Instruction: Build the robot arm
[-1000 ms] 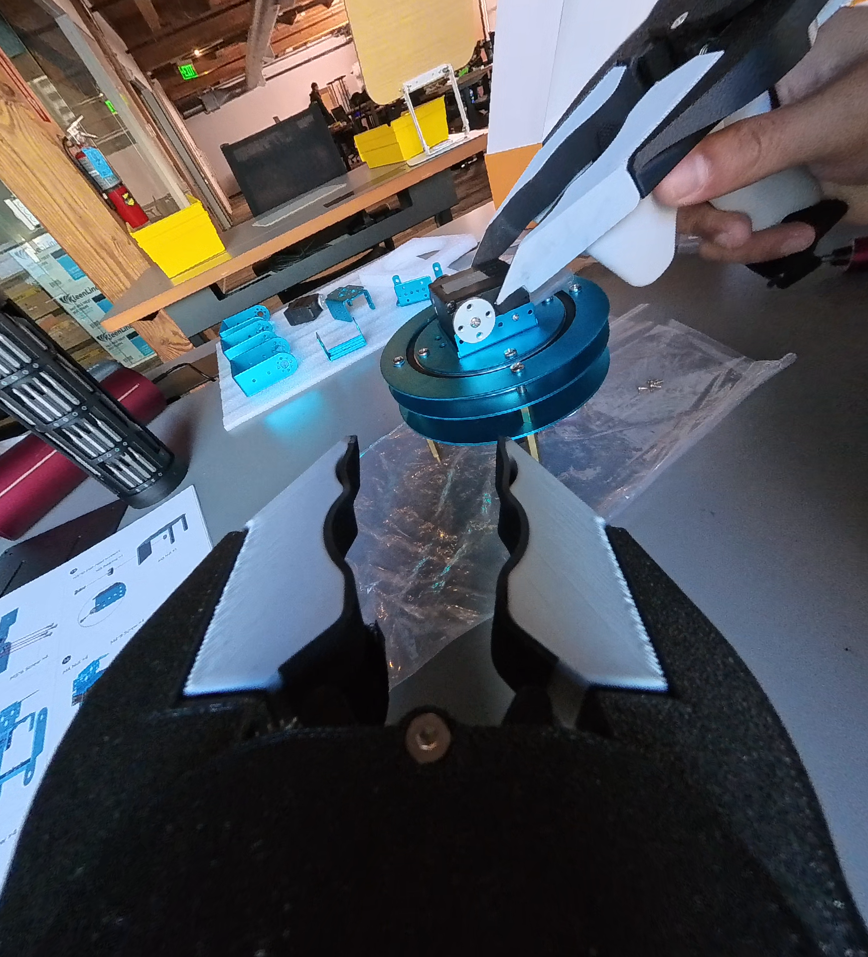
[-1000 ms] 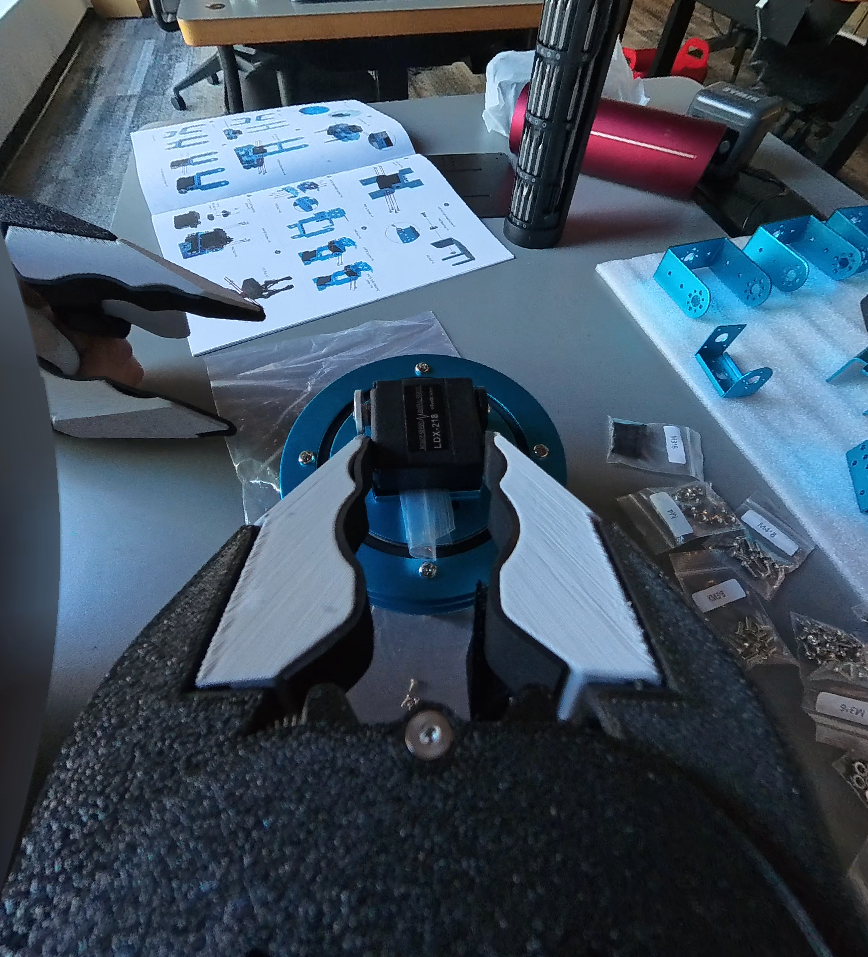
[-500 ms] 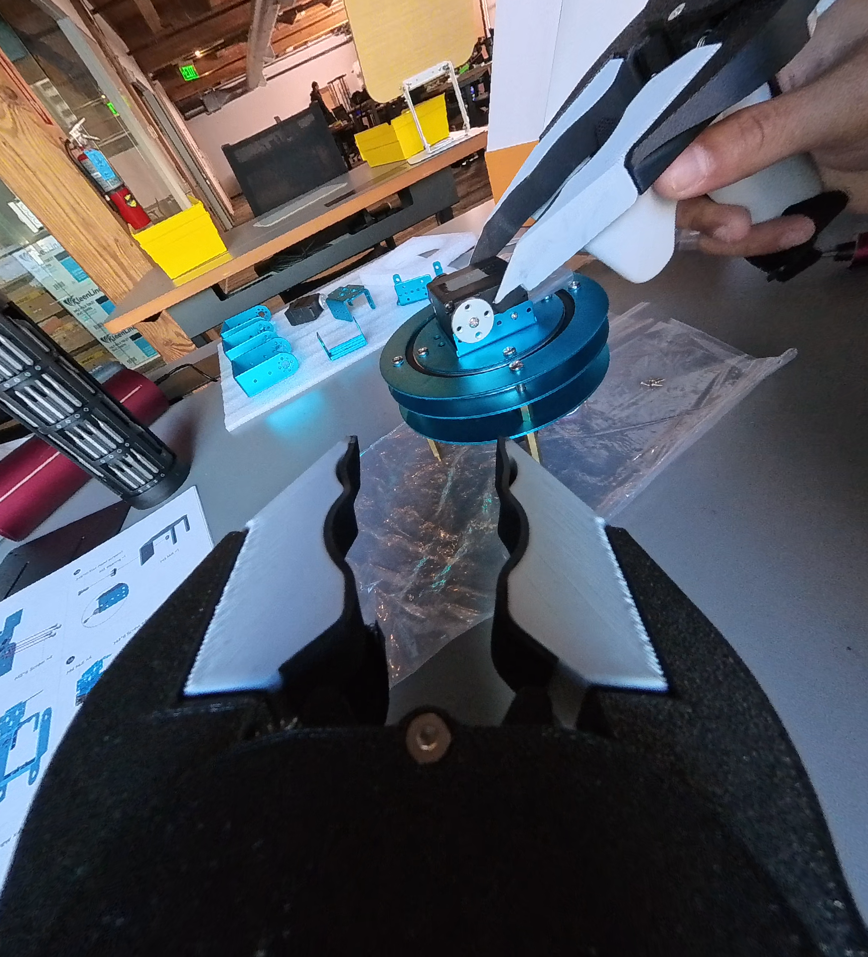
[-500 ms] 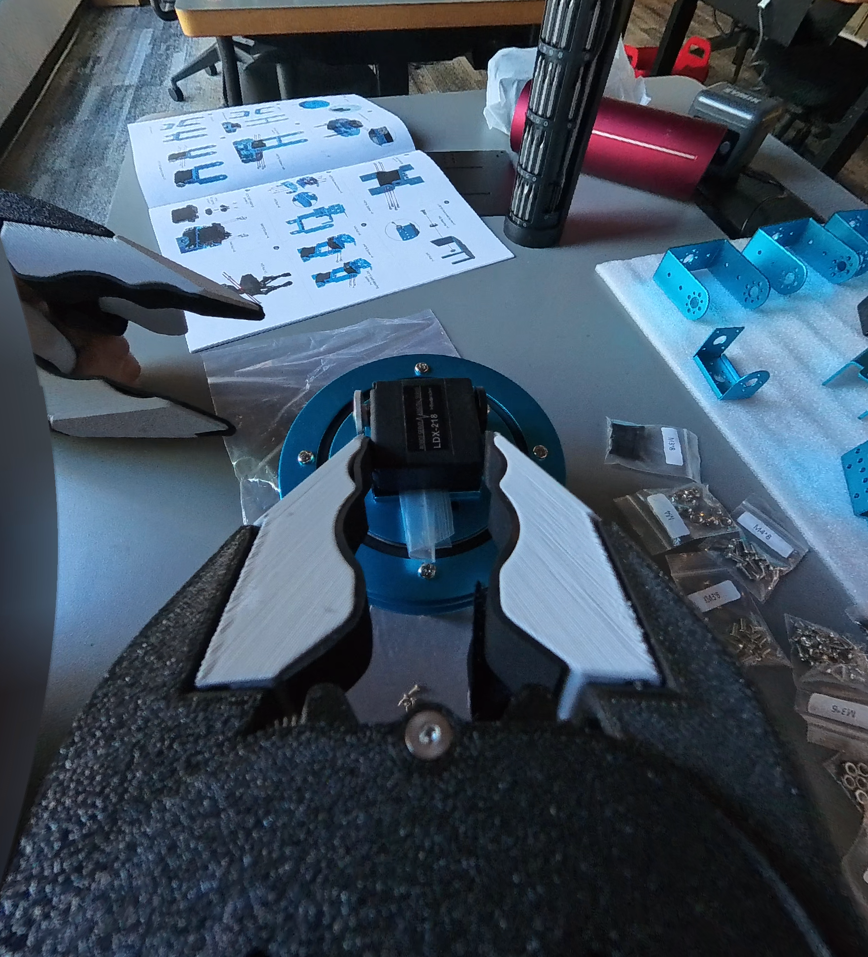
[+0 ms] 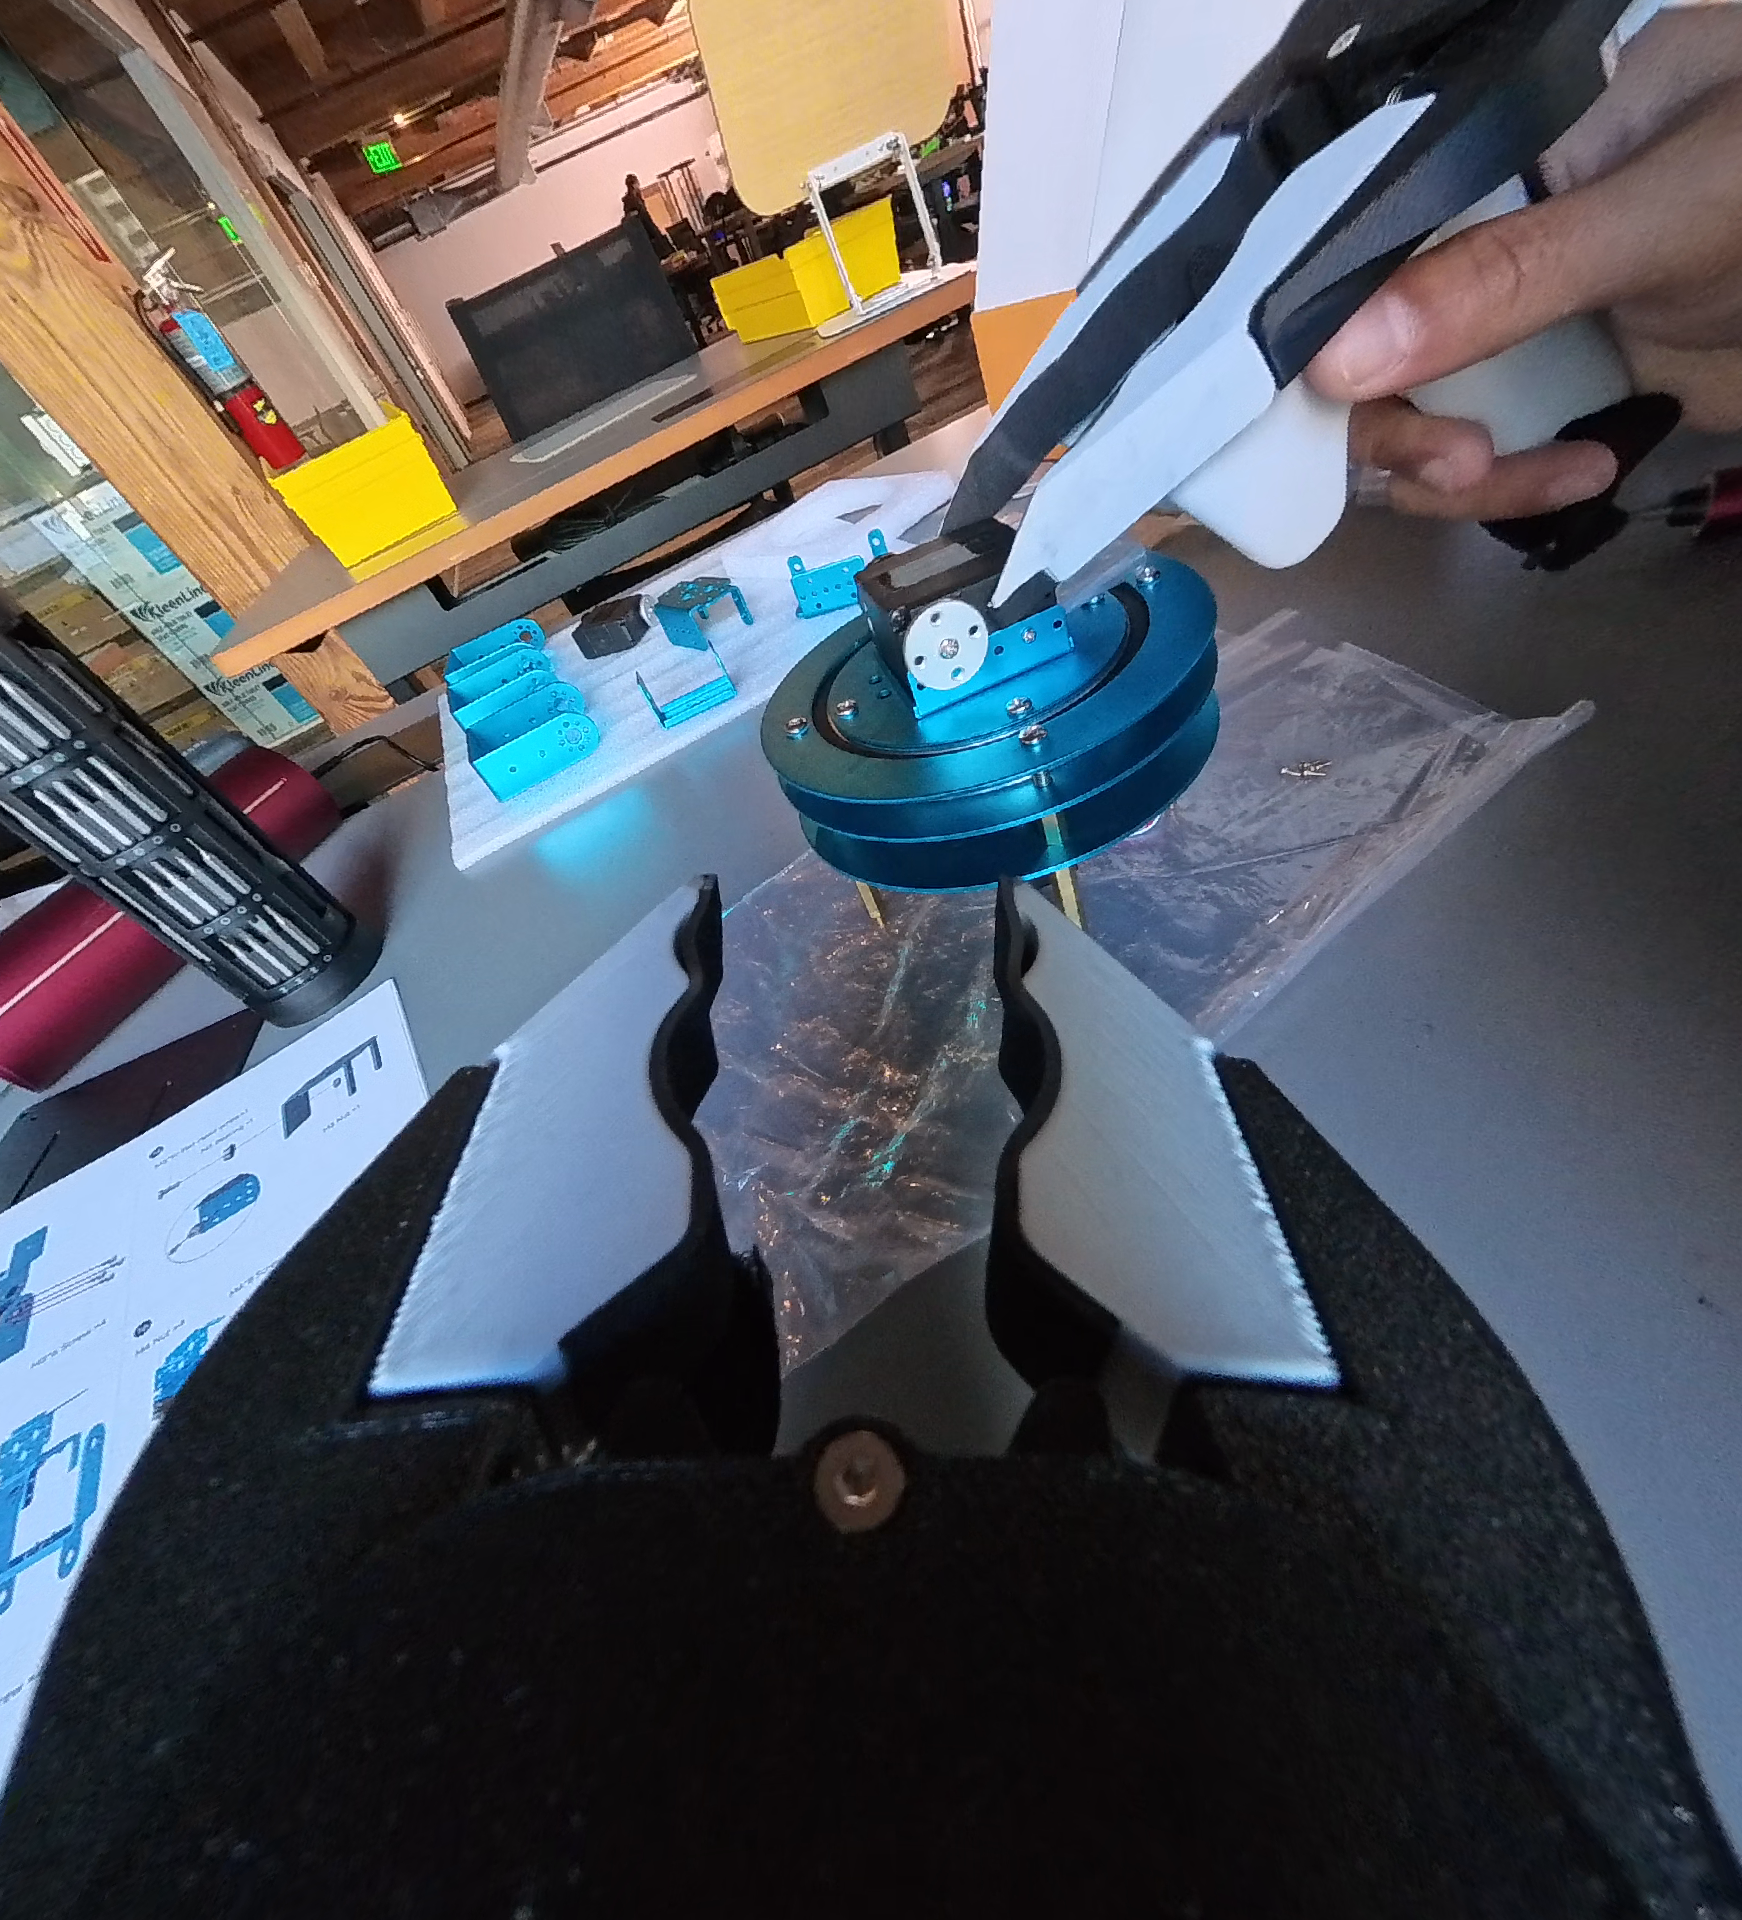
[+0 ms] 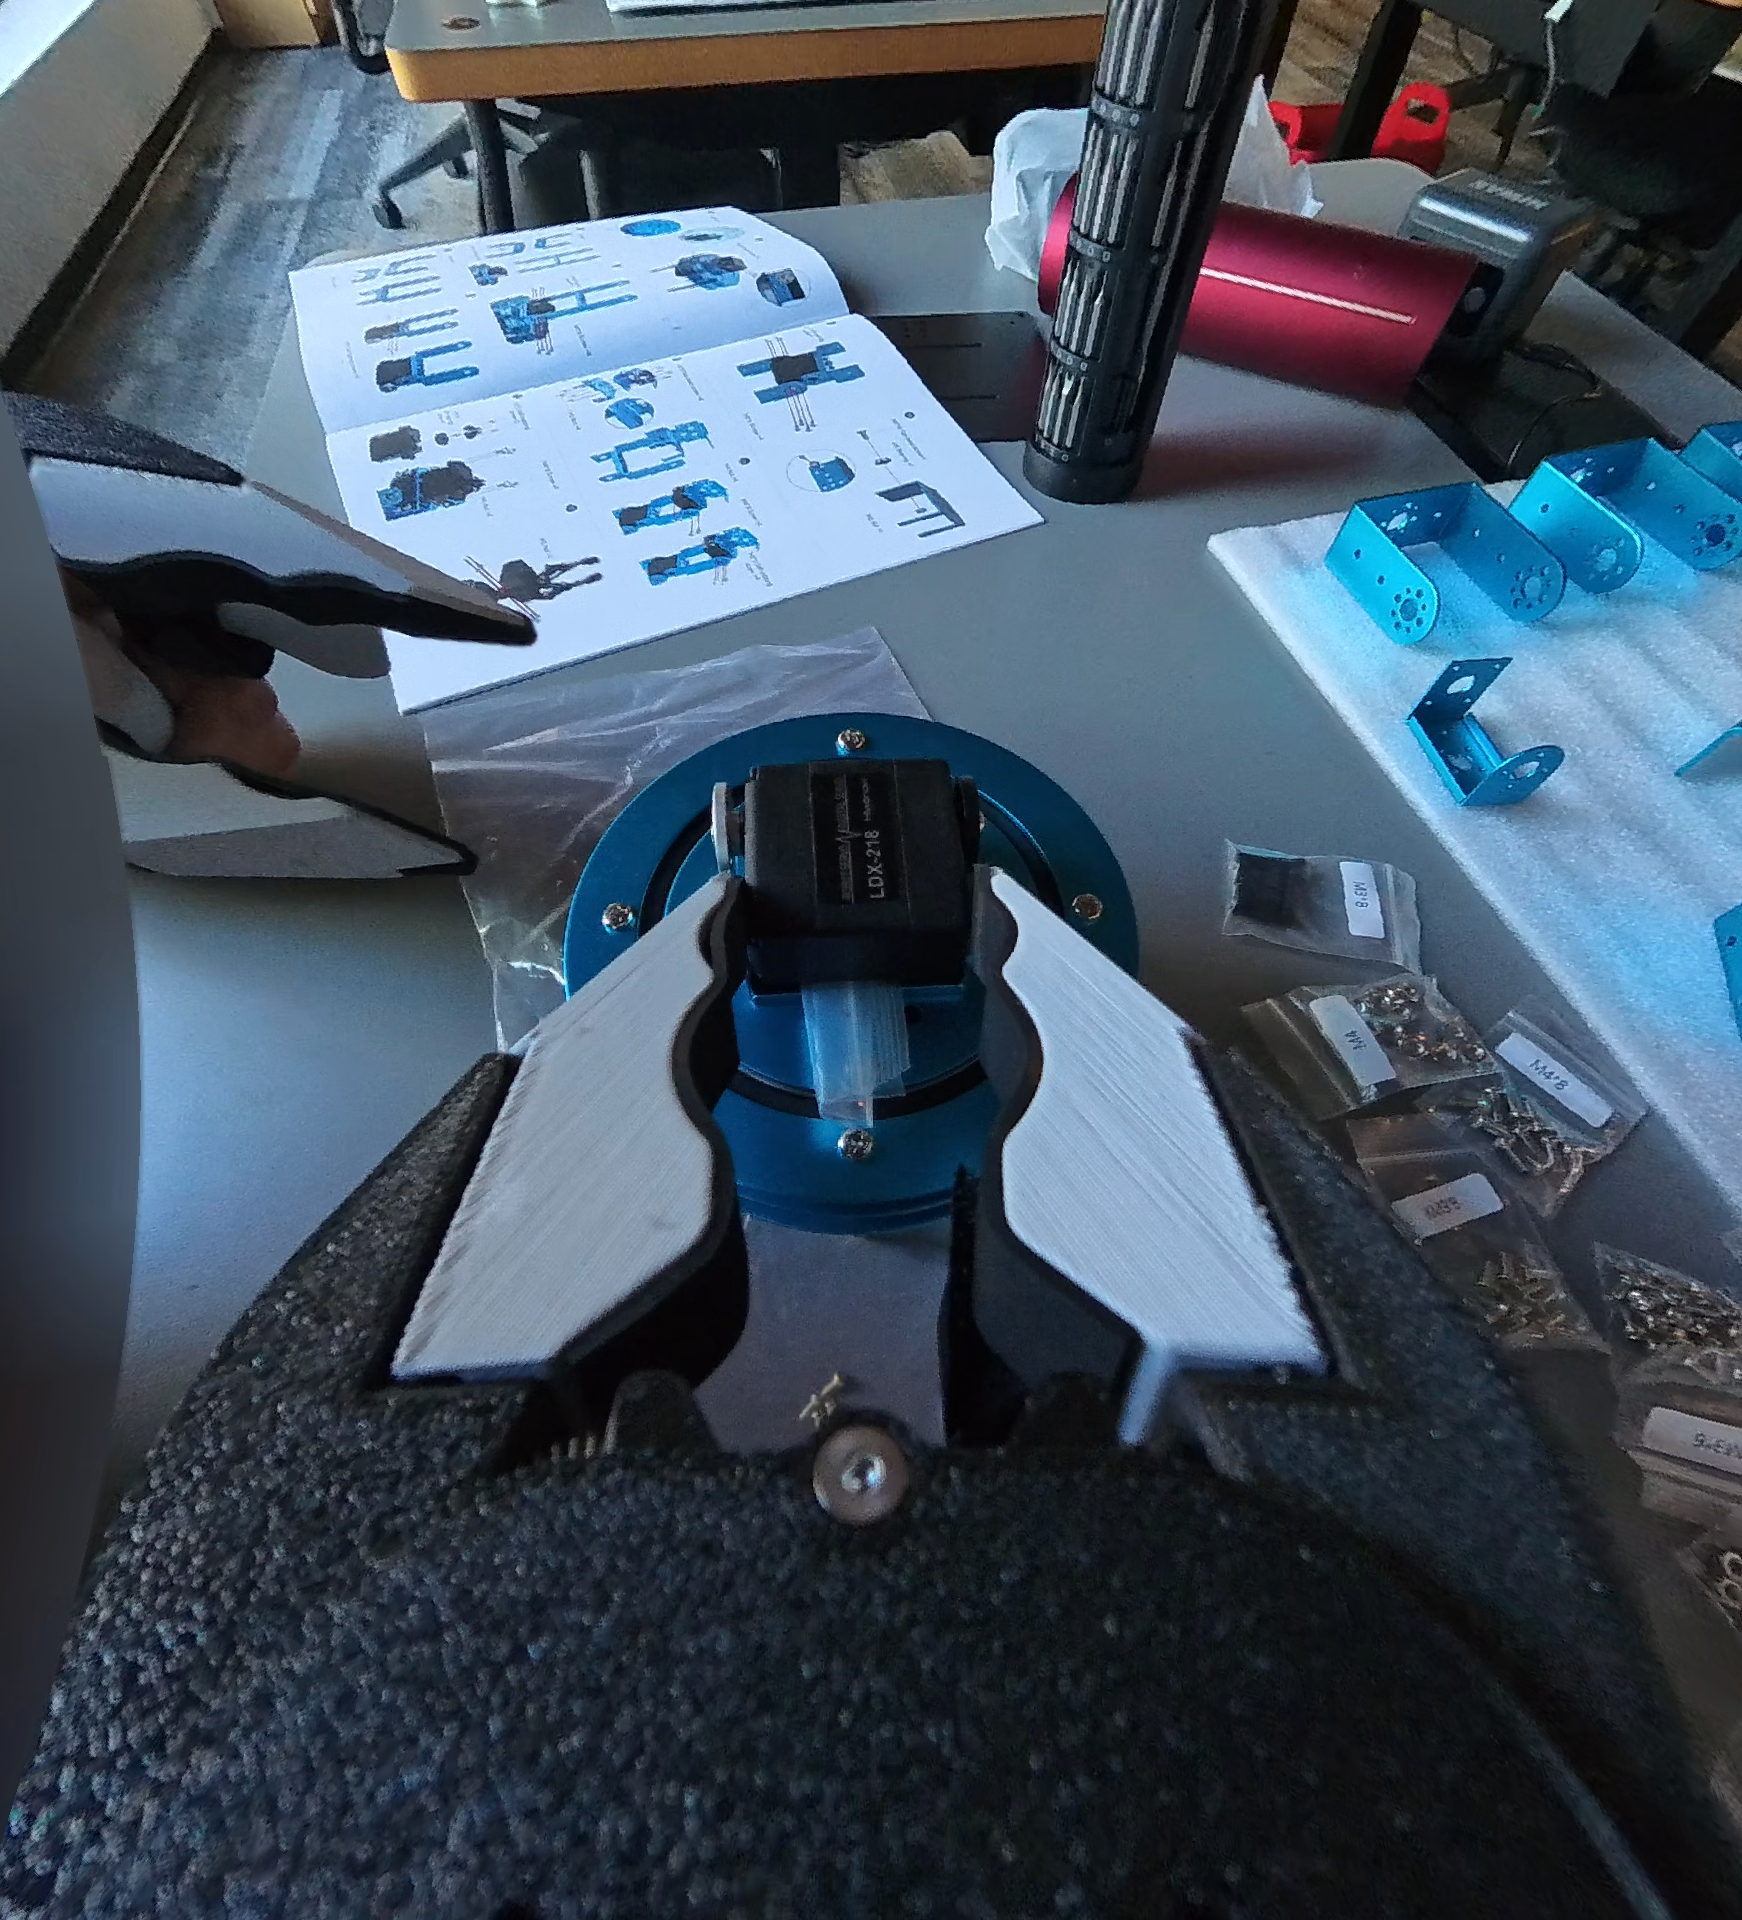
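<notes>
A round blue metal base [image 5: 992, 748] stands on thin brass legs on a clear plastic bag [image 5: 846, 1091]. A black servo [image 6: 862, 847] sits in a blue bracket on top of it, and it also shows in the left wrist view [image 5: 914, 597]. My right gripper [image 6: 859, 888] is shut on the servo from above, a finger on each side, and it shows in the left wrist view [image 5: 992, 551] held by a hand. My left gripper [image 5: 851, 899] is open and empty, low over the bag, just short of the base. It also shows at the left of the right wrist view [image 6: 493, 743].
An open instruction booklet [image 6: 638, 436], an upright black bit holder [image 6: 1116, 281] and a red case [image 6: 1282, 296] lie beyond the base. A white foam sheet [image 6: 1625, 831] carries blue brackets [image 6: 1449, 561]. Small bags of screws [image 6: 1418, 1101] lie at the right.
Nothing has visibly changed. Both grippers hold nearly the same pose, with only a slight drift of the right wrist view.
</notes>
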Tool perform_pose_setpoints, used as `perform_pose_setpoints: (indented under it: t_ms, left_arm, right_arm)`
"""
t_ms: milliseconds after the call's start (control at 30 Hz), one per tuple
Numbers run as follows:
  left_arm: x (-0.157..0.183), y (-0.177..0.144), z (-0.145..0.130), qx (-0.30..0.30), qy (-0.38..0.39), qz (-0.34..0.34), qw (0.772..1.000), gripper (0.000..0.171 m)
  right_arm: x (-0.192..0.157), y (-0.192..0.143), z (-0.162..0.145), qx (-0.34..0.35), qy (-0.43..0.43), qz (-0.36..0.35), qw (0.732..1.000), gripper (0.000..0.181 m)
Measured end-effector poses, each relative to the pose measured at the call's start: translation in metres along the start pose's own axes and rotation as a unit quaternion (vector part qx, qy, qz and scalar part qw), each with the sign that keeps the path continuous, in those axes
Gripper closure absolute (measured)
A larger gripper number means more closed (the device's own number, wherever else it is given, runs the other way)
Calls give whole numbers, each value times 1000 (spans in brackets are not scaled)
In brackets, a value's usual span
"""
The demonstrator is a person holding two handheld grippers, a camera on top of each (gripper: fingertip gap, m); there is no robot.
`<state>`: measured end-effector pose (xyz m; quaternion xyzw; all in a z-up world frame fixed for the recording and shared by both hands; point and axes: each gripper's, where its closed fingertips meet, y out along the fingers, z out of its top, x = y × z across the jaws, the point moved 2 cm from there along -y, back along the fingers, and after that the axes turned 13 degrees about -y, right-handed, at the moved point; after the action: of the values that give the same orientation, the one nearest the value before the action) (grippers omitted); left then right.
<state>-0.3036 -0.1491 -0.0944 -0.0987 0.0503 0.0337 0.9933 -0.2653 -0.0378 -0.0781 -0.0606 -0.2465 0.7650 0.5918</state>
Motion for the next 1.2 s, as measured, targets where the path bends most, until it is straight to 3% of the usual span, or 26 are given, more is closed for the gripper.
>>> perform_pose_setpoints:
  t_ms: [600,700,733,800,833,900,1067,1200]
  left_arm:
    - [-2,4,-2,-14,-16,-9,1000,122]
    - [-4,3,14,28,-22,-36,999,141]
    - [-10,6,24,46,0,-27,999,142]
    - [-31,21,38,49,30,3,998,160]
    - [-29,31,41,26,29,-30,999,165]
    - [-6,43,36,-39,17,-162,986,167]
    - [-28,78,36,-44,-32,-146,988,171]
    - [-19,78,33,-53,-56,-205,976,171]
  right_arm:
    - [1,-7,8,14,-4,-8,1000,133]
    - [5,-25,15,27,-22,-31,999,133]
    - [5,-30,13,24,-30,-35,999,134]
    - [6,-33,2,4,-38,-36,999,137]
    - [4,-33,-2,-1,-30,-27,999,138]
    - [-1,-29,-6,1,2,1,1000,140]
    - [3,-28,-8,-2,-44,-35,998,148]
    - [0,-24,-10,-11,-51,-44,998,152]
